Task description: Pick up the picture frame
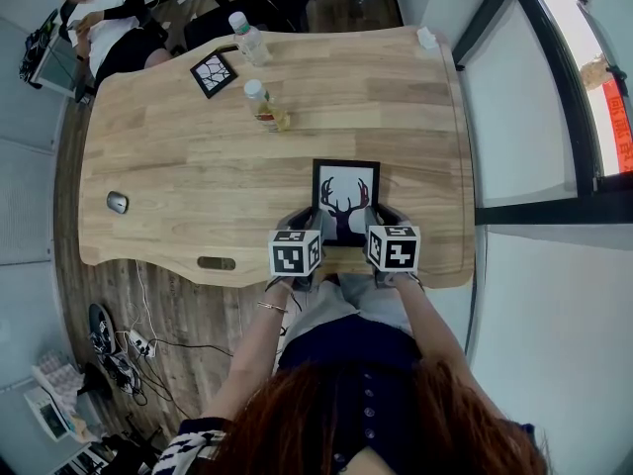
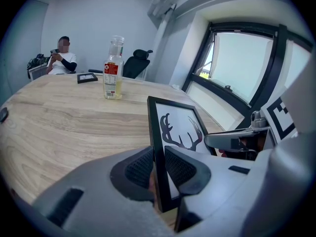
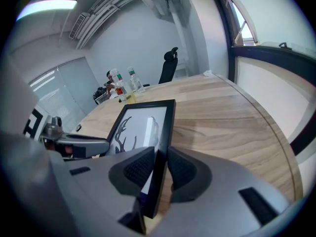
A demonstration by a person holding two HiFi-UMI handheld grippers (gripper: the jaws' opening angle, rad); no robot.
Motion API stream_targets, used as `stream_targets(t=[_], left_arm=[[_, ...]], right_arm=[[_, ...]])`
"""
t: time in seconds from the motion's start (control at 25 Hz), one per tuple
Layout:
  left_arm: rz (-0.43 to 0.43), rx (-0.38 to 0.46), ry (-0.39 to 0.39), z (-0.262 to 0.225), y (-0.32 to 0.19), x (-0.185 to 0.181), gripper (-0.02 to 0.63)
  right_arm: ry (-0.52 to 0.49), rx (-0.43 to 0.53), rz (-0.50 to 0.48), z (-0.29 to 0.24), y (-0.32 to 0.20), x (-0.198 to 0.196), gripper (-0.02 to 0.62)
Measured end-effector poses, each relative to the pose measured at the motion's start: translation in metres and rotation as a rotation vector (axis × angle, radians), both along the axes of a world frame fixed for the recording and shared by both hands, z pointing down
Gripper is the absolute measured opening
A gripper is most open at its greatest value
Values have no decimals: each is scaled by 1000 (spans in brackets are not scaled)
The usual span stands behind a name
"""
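A black picture frame [image 1: 346, 198] with a deer-antler print lies near the front edge of the wooden table [image 1: 178, 156]. My left gripper [image 1: 317, 225] is shut on the frame's left edge and my right gripper [image 1: 379, 222] on its right edge, both near the lower corners. In the left gripper view the frame [image 2: 177, 127] stands edge-on between the ribbed pads of the left gripper [image 2: 157, 168], and both pads touch it. In the right gripper view the frame [image 3: 143, 125] sits the same way in the right gripper [image 3: 159, 168]. The frame looks tilted, its near end raised.
A bottle of yellow liquid [image 1: 265, 105] stands beyond the frame, and a second bottle [image 1: 247, 38] and a small dark frame [image 1: 213, 73] lie farther back. A mouse [image 1: 117, 202] rests at the left. A person [image 1: 104, 23] sits at the far left corner. A window wall runs along the right.
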State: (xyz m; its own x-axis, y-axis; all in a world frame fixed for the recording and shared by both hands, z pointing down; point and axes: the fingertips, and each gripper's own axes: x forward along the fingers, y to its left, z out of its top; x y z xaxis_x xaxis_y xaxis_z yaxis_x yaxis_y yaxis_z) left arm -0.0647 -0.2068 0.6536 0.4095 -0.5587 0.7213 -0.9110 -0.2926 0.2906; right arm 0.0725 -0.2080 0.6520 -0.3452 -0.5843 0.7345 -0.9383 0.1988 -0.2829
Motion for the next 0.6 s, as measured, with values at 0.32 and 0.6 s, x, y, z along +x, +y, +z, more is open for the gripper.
stream_targets(t=[0.32,0.6], left_arm=[[-1,33,1,-10,-4,2,84],[-7,76,1,-24,-10,0,83]], right_arm=[[-2,43,2,-12,-4,3,82],[4,92,-4,-27,-10,2,78]])
